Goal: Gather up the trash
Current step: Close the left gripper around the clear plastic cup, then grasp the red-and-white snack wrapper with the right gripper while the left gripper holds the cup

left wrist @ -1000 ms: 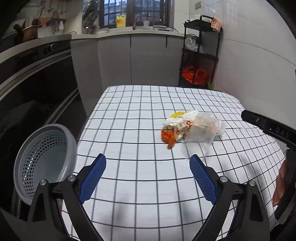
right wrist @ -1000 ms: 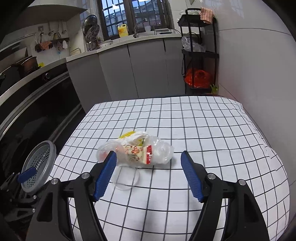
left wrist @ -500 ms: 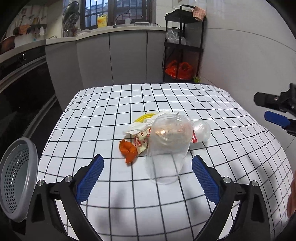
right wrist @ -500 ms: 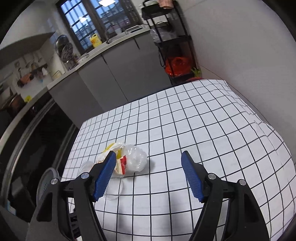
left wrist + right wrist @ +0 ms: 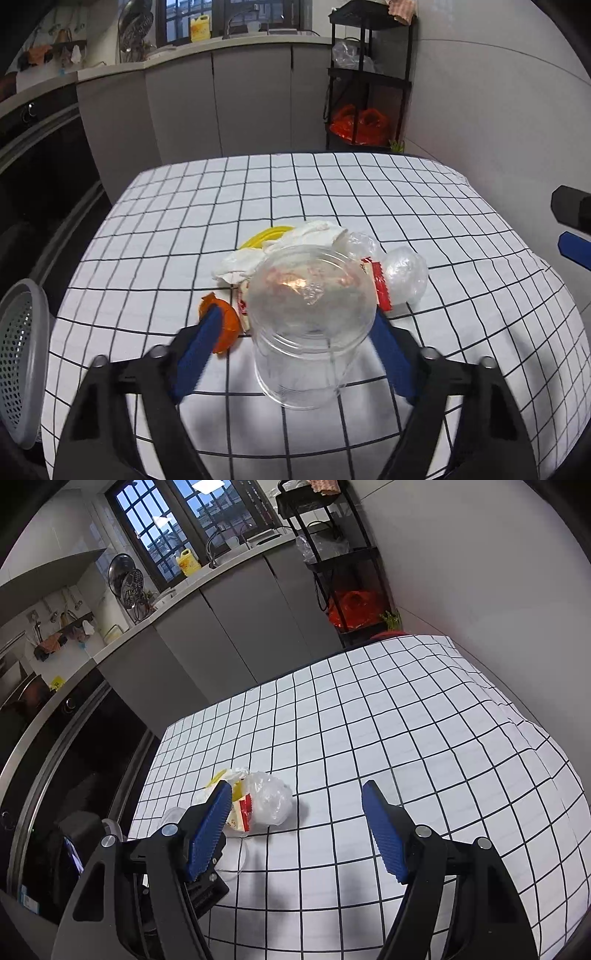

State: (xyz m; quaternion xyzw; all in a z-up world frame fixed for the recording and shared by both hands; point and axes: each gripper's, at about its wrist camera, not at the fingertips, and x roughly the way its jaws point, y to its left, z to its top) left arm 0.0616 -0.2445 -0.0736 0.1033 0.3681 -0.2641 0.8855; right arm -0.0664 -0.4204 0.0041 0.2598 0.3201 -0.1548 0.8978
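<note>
A clear plastic cup [image 5: 310, 321] lies on its side on the checked tablecloth [image 5: 369, 206], its mouth toward me. My left gripper [image 5: 295, 328] is open, its blue fingers on either side of the cup with gaps showing. Behind the cup lies a trash pile: white tissue [image 5: 280, 247], a yellow piece [image 5: 262, 234], an orange peel [image 5: 225, 325], a red-and-white wrapper [image 5: 380, 288] and a clear bag [image 5: 404, 275]. My right gripper [image 5: 295, 812] is open and empty, high above the table, right of the clear bag [image 5: 271, 799] and wrapper [image 5: 243, 812].
A grey perforated basket [image 5: 22, 373] hangs at the table's left edge. Grey cabinets [image 5: 221, 96] and a black shelf rack [image 5: 369, 74] with a red bag [image 5: 356, 125] stand beyond the table. A wall runs along the right.
My left gripper moved forward and down to straddle the cup, its fingers narrowing. My right gripper rose and tilted, with the trash now at its lower left.
</note>
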